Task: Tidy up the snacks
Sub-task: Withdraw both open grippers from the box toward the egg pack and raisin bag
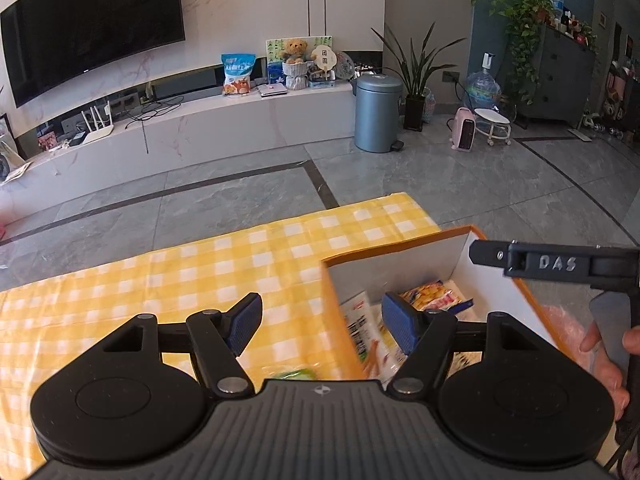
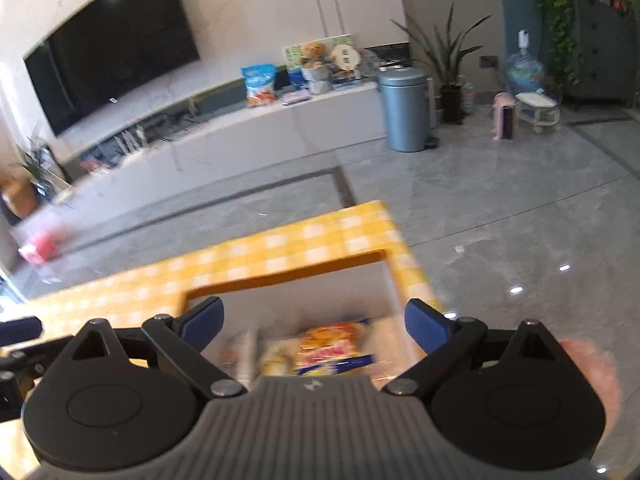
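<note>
With both cameras above the yellow-checked worktop (image 1: 160, 280), we see the left gripper (image 1: 322, 326) spread wide, gripping nothing, straddling the orange box's (image 1: 336, 320) left wall. Right gripper (image 2: 314, 326) also released, empty, directly over the box (image 2: 280, 276); snack packets (image 2: 332, 350) lie inside, below its fingers.

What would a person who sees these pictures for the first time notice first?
Probably the yellow checked tablecloth that fills the foreground, with the orange box near its right end holding snack packets. Both the left gripper and the right gripper are open and hold nothing; the right one is above the box. Behind, a large dark television hangs on the pale wall, and a blue-grey bin stands on the floor.
</note>
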Action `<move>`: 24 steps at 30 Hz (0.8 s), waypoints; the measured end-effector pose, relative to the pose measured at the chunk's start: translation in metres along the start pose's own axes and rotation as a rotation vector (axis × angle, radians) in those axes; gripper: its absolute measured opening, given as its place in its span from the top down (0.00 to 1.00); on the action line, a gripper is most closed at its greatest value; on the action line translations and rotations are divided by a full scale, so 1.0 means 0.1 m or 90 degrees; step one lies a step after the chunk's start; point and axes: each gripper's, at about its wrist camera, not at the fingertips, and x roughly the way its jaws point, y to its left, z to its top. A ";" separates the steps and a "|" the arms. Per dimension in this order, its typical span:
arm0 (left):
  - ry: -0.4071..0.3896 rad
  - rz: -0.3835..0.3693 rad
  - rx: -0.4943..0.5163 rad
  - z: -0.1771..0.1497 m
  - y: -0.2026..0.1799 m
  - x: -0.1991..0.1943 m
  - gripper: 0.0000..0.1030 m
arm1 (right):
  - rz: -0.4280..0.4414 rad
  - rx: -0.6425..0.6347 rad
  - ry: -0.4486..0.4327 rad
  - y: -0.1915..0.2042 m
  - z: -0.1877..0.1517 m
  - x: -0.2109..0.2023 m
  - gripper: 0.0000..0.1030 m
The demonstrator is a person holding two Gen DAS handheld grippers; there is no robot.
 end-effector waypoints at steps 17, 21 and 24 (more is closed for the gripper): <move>-0.028 0.060 -0.061 -0.54 0.95 -0.75 0.22 | 0.243 -0.121 -0.023 1.15 -0.25 -0.65 0.06; -0.011 0.053 -0.114 -0.76 1.24 -0.74 0.22 | 0.261 -0.120 -0.002 1.35 -0.44 -0.65 0.06; -0.010 0.075 -0.147 -0.93 1.42 -0.73 0.22 | 0.251 -0.127 0.002 1.51 -0.57 -0.62 0.06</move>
